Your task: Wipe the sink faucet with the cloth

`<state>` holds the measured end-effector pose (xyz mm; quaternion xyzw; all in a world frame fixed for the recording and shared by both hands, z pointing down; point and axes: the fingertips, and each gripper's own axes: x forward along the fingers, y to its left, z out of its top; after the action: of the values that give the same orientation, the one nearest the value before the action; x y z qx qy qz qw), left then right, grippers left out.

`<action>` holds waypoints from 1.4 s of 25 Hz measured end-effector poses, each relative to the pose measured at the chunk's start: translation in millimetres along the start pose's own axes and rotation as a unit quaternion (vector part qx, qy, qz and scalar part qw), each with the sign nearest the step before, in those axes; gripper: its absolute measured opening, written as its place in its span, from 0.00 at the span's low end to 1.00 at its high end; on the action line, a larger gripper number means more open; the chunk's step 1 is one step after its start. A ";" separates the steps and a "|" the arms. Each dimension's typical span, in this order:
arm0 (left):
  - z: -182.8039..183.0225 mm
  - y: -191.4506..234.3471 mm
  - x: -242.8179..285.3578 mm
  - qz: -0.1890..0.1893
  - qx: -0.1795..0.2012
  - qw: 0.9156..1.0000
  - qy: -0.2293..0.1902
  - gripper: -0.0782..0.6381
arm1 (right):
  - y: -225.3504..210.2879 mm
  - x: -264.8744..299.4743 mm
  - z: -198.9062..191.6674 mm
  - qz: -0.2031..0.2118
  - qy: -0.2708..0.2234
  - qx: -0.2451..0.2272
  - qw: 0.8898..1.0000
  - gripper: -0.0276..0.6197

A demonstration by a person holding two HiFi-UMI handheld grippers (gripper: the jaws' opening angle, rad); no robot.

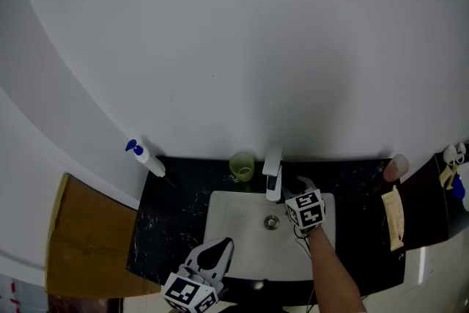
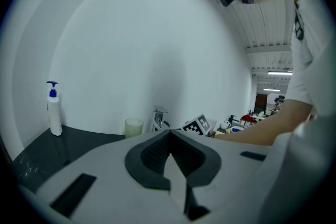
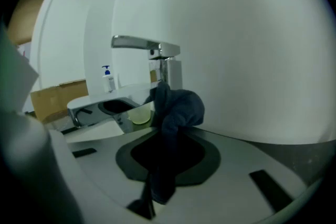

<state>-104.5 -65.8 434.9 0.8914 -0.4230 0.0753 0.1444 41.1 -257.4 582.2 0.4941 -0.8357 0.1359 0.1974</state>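
Observation:
The chrome faucet (image 1: 272,174) stands at the back of the white sink (image 1: 234,245). In the right gripper view its flat lever (image 3: 147,45) sits high and its spout (image 3: 97,105) reaches left. My right gripper (image 1: 294,188) is just right of the faucet, shut on a dark blue cloth (image 3: 176,110) that bunches past the jaw tips against the faucet's upright body. That cloth (image 1: 288,181) shows dark beside the faucet from above. My left gripper (image 1: 218,250) hovers over the sink's front left rim, shut (image 2: 168,136) and empty, pointing toward the faucet (image 2: 158,118).
A green cup (image 1: 242,166) stands left of the faucet and a blue-topped soap bottle (image 1: 145,156) farther left on the black counter (image 1: 172,209). A cardboard box (image 1: 88,234) sits at the far left. A tan item (image 1: 393,216) lies on the counter's right end.

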 end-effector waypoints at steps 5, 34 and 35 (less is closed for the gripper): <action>-0.2 2.0 4.2 0.004 0.003 1.000 0.002 0.11 | 46.1 13.6 -11.1 0.075 0.012 -0.058 0.995 0.13; -3.1 13.1 5.3 0.013 0.000 1.000 0.008 0.11 | 51.5 20.5 -10.9 0.082 0.042 -0.103 0.990 0.13; -3.3 14.5 4.7 0.014 -0.001 1.000 0.008 0.11 | 43.4 19.2 -10.0 0.074 0.044 -0.091 0.992 0.13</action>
<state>-112.9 -76.9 442.0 0.8845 -0.4344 0.0845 0.1476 -3.4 -247.4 598.6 0.4048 -0.8692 0.0953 0.2674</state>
